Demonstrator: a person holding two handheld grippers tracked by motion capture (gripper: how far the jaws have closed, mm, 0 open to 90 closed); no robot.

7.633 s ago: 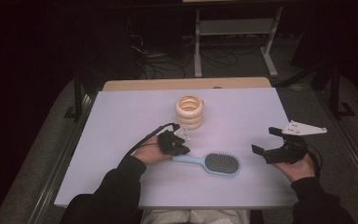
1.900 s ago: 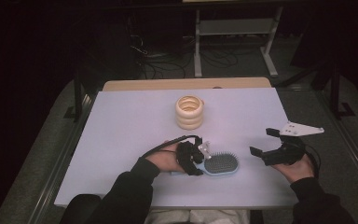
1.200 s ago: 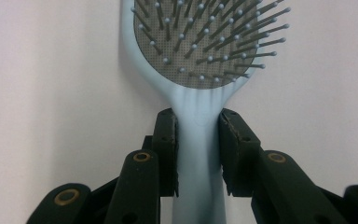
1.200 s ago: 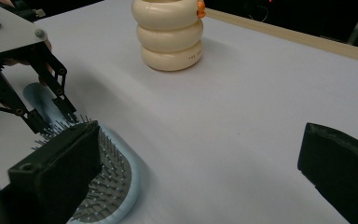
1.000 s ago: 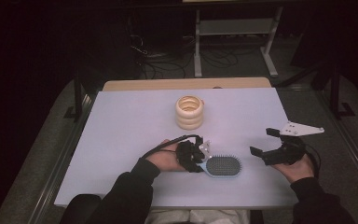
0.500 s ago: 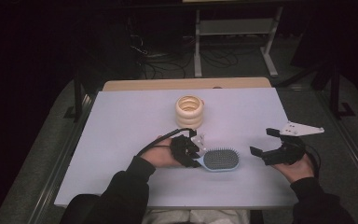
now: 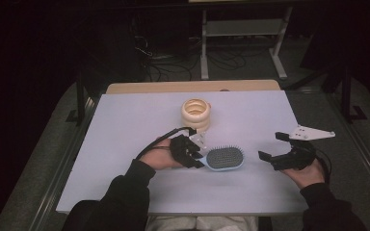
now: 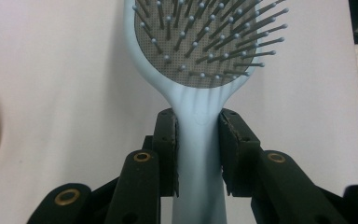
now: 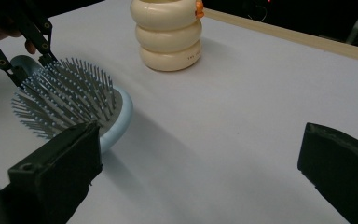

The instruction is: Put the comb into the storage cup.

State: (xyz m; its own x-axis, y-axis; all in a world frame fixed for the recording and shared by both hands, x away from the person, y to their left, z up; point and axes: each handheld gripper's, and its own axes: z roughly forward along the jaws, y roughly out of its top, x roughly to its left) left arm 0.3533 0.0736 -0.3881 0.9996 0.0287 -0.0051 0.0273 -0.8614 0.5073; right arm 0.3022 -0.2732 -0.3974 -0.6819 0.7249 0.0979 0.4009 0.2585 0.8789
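The left tongs (image 7: 192, 155) are closed on the handle of a light blue hairbrush (image 7: 225, 158), the two black pads pressing the handle from either side just below the neck where it widens into the head, as the left gripper view shows (image 8: 198, 140). The hairbrush (image 8: 200, 60) reaches straight out ahead of these tongs with its bristles facing up, and in the right gripper view its head (image 9: 74, 107) appears tilted, one edge low against the desk (image 7: 125, 125). The right tongs (image 7: 273, 148) stand wide open with nothing between them, held above the desk well apart from the brush head, which lies between the two tongs. In the right gripper view their pads frame bare desk (image 9: 242, 121). A cream ribbed container (image 7: 196, 113) of stacked rings stands upright on the desk just beyond the left tongs, near the brush but apart from it (image 9: 170, 35).
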